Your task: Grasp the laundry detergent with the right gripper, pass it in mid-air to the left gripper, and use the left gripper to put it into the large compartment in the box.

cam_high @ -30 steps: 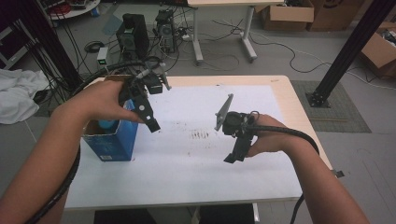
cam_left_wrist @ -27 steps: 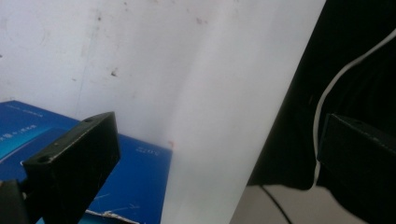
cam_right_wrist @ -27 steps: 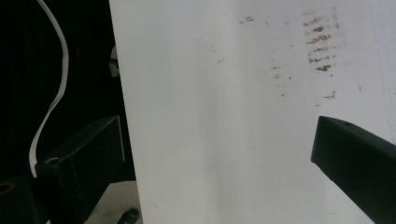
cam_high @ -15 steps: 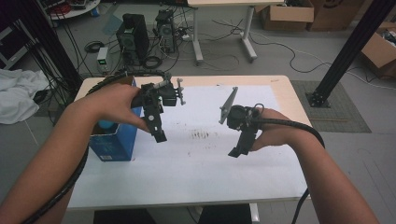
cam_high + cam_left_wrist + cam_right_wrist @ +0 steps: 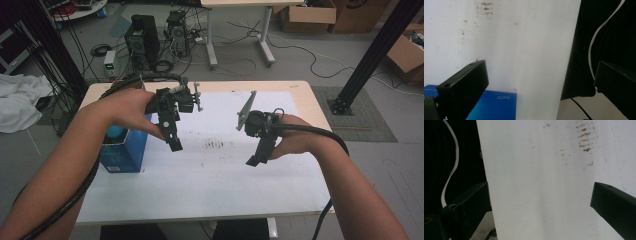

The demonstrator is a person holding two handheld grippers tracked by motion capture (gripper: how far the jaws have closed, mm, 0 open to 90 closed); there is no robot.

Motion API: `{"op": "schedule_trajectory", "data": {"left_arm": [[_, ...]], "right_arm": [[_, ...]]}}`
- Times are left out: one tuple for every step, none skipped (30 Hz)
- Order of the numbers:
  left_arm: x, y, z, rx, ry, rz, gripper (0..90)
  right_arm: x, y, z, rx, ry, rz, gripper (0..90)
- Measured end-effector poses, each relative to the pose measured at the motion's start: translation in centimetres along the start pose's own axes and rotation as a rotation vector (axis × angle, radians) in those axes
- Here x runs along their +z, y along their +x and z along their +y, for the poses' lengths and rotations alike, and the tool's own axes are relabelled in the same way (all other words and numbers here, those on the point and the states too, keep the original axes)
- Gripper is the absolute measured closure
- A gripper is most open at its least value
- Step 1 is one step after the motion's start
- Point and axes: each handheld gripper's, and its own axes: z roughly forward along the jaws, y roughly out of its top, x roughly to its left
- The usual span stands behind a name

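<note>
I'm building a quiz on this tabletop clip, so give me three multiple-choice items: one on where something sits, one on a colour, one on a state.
1. Where does the box stand on the table?
A. at the person's left side
B. at the right edge
C. in the middle, on the stains

2. What colour is the box?
A. red
B. blue
C. yellow

3. How do the jaws of the left gripper and the right gripper stand?
A. both shut on the box
B. left shut, right open
C. both open and empty

Answers:
1. A: the high view shows it under the left forearm, apart from the dark stains mid-table.
2. B: its sides are blue in the high view and in the left gripper view.
3. C: each gripper view shows its two black jaws wide apart with bare white tabletop between them.
</note>
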Motion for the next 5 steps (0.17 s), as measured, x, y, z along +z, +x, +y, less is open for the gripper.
{"op": "schedule_trajectory", "data": {"left_arm": [[0.03,-0.05,-0.01,-0.003,-0.001,-0.002,0.1],[0.05,-0.08,-0.03,-0.006,-0.002,-0.004,0.1],[0.08,-0.07,-0.03,-0.006,-0.003,-0.007,0.1],[0.13,-0.1,-0.03,-0.003,-0.002,-0.005,0.1],[0.2,-0.14,-0.01,-0.003,-0.003,-0.007,0.1]], "right_arm": [[-0.03,0.01,-0.02,-0.002,0.001,-0.001,2.4],[-0.06,0.08,-0.03,0.001,-0.002,-0.002,2.4],[-0.08,0.11,-0.05,0.002,-0.002,-0.003,2.5],[-0.11,0.17,-0.05,0.002,0.001,-0.004,2.5],[-0.12,0.19,-0.05,0.001,0.002,-0.004,2.5]]}}
